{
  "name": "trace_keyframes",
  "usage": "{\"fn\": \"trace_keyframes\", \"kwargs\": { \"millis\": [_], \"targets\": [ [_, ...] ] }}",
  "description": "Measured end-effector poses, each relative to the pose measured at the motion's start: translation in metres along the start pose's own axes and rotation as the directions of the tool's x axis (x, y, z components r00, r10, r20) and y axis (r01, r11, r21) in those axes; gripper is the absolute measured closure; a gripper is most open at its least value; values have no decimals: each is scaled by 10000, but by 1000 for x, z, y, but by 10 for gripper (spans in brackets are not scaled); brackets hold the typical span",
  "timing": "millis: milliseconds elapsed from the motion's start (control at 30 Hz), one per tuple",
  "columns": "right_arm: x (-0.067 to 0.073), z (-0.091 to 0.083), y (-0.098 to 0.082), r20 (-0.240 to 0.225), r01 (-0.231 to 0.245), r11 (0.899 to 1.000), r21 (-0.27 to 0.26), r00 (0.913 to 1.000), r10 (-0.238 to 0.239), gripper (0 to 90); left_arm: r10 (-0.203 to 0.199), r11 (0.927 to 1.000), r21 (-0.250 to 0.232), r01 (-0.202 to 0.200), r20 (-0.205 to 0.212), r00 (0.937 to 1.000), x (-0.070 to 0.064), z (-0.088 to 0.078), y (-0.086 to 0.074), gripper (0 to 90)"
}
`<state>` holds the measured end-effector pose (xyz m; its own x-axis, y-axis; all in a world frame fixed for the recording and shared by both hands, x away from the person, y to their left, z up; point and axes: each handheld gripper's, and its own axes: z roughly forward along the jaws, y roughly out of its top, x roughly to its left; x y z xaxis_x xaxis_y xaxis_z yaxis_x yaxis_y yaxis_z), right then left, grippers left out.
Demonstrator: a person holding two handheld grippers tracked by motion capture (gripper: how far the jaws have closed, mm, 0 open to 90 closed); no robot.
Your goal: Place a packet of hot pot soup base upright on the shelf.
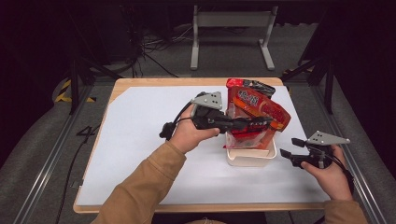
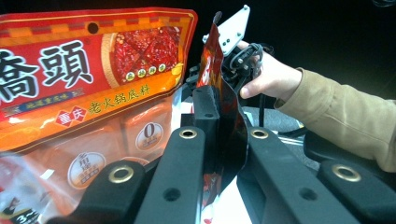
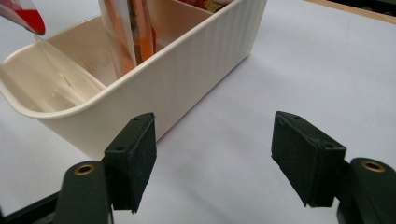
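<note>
My left gripper [image 1: 264,122] reaches from the left over a cream plastic bin [image 1: 250,158] and is shut on the edge of a dark red pouch [image 2: 229,135]. In the left gripper view the pouch's thin edge stands pinched in the left gripper [image 2: 215,112]. A large red and orange hotpot pouch [image 1: 254,105] with printed characters stands in the bin, and it also spreads across the left side [image 2: 88,74]. To the right of the bin my right gripper [image 1: 289,147] is open and holds nothing. Its jaws [image 3: 215,158] face the bin's long wall [image 3: 187,70].
A third red and black packet [image 1: 250,85] lies behind the bin near the table's far edge. White paper [image 1: 149,154] covers the wooden table. The other hand with its gripper [image 2: 238,51] shows beyond the held pouch. Clear pouches [image 3: 130,32] stand inside the bin.
</note>
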<state>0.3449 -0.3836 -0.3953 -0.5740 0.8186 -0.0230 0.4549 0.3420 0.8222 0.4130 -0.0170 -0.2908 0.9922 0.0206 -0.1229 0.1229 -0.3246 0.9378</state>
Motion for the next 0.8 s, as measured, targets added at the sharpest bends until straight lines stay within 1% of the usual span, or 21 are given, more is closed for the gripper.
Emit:
{"fn": "trace_keyframes", "kwargs": {
  "millis": [67, 100, 167, 400, 467, 500, 533, 767, 800],
  "targets": [
    [0, 0, 0, 0, -12, 10000, -5, 10000, 12, 314, -42, 10000, 3, 42, 24, 10000, 0, 1, 0, 892],
    [0, 0, 0, 0, -12, 10000, -5, 10000, 12, 314, 34, 10000, 27, -34, 31, 10000, 1, 4, -1, 892],
    [-1, 0, -1, -17, -43, 10000, 21, 10000, 43, 314, -9, 10000, 62, 9, 57, 10000, 1, 8, -2, 892],
    [-2, 0, -2, -11, -78, 10000, 18, 10000, 78, 313, 86, 9999, 124, -88, 171, 9998, 3, 20, -6, 890],
    [-2, 0, -2, -20, -85, 10000, 13, 10000, 85, 313, 36, 9999, 118, -39, 189, 9998, 3, 23, -7, 889],
    [-2, 0, -2, -24, -87, 10000, 14, 10000, 87, 313, 132, 9999, 93, -133, 186, 9997, 4, 24, -8, 889],
    [-2, 0, -2, -27, -84, 10000, 19, 10000, 84, 313, 132, 9999, 93, -133, 186, 9997, 4, 24, -8, 888],
    [-2, 2, -3, -55, -84, 9999, 70, 9999, 84, 313, 48, 10000, 45, -48, 194, 9998, 6, 35, -12, 891],
    [-2, 2, -3, -54, -87, 9999, 68, 9999, 88, 313, 103, 9999, 56, -104, 209, 9997, 7, 37, -12, 892]
  ]
}}
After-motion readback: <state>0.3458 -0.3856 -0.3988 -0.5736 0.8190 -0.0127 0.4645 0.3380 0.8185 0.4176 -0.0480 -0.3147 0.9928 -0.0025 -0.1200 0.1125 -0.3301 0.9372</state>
